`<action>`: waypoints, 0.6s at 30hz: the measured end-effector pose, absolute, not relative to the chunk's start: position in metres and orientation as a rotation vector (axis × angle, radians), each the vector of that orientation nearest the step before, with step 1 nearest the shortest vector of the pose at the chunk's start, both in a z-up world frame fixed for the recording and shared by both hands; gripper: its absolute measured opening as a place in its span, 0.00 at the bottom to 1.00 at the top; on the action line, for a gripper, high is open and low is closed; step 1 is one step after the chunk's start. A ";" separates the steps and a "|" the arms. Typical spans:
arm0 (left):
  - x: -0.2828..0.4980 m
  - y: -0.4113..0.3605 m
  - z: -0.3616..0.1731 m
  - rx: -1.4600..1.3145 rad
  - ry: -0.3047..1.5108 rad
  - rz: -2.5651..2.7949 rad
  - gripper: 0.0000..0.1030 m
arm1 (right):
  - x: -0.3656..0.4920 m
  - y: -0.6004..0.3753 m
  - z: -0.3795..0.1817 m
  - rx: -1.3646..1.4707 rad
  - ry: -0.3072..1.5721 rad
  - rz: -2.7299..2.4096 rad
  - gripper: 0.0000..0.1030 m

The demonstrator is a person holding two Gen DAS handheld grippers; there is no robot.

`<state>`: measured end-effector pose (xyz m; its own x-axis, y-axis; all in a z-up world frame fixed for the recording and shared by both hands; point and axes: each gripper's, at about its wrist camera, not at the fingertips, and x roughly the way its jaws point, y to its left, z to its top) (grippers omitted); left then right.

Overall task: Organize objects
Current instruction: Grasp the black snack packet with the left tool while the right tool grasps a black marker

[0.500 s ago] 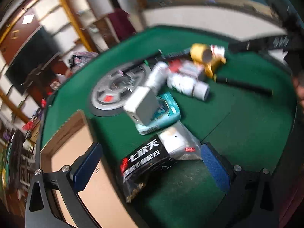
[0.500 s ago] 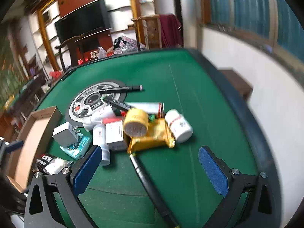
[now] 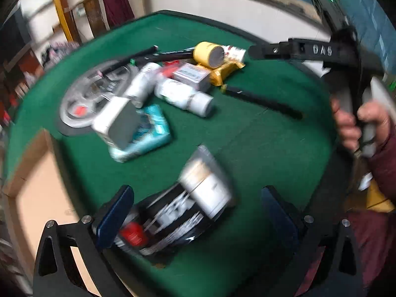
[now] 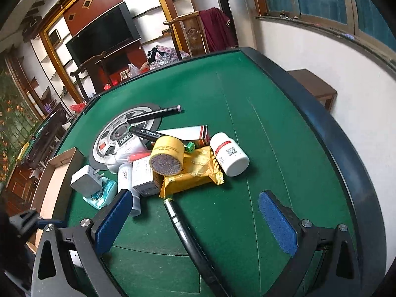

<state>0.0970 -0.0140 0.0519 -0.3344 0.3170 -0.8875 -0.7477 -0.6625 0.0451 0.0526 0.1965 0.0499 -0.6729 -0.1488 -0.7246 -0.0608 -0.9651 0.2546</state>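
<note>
A pile of small objects lies on the green table [image 4: 284, 128]. My left gripper [image 3: 198, 210] is open, its jaws standing on either side of a black packet [image 3: 168, 222] with a clear pouch [image 3: 205, 185] on it, close above them. My right gripper [image 4: 195, 220] is open and empty, above a black pen [image 4: 188, 237]. Ahead of it lie a yellow tape roll [image 4: 167, 156], a gold packet [image 4: 193, 175] and a white pill bottle [image 4: 230, 154]. A grey charger [image 3: 118, 121] rests on a teal pack [image 3: 146, 133].
An open cardboard box [image 3: 37, 185] sits at the table's left edge, also in the right wrist view [image 4: 54, 180]. A round grey disc [image 4: 123, 133] lies behind the pile with black markers [image 4: 153, 113] across it. The right hand and gripper frame [image 3: 346, 74] show at right.
My left gripper has moved forward and down over the black packet and pouch, which now lie between its jaws. My right gripper has shifted only slightly.
</note>
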 end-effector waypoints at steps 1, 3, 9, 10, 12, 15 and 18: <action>0.097 -0.014 0.048 -1.222 0.655 2.034 1.00 | 0.052 0.197 0.047 1.258 -0.409 -2.794 1.00; 0.087 -0.012 0.037 -1.265 0.729 1.992 1.00 | 0.051 0.199 0.044 1.265 -0.420 -2.791 1.00; 0.079 0.001 0.013 -1.218 0.987 1.943 1.00 | 0.053 0.203 0.043 1.275 -0.419 -2.792 1.00; 0.075 0.003 0.010 -1.215 1.004 1.954 1.00 | 0.053 0.204 0.043 1.281 -0.419 -2.792 1.00; 0.066 0.005 0.006 -1.235 0.962 1.960 1.00 | 0.052 0.208 0.042 1.293 -0.427 -2.786 1.00; 0.054 -0.001 0.004 -1.363 0.757 1.939 0.75 | 0.053 0.211 0.042 1.300 -0.398 -2.790 1.00; 0.060 -0.008 0.006 -1.383 0.647 1.928 0.41 | 0.055 0.210 0.043 1.308 -0.329 -2.783 1.00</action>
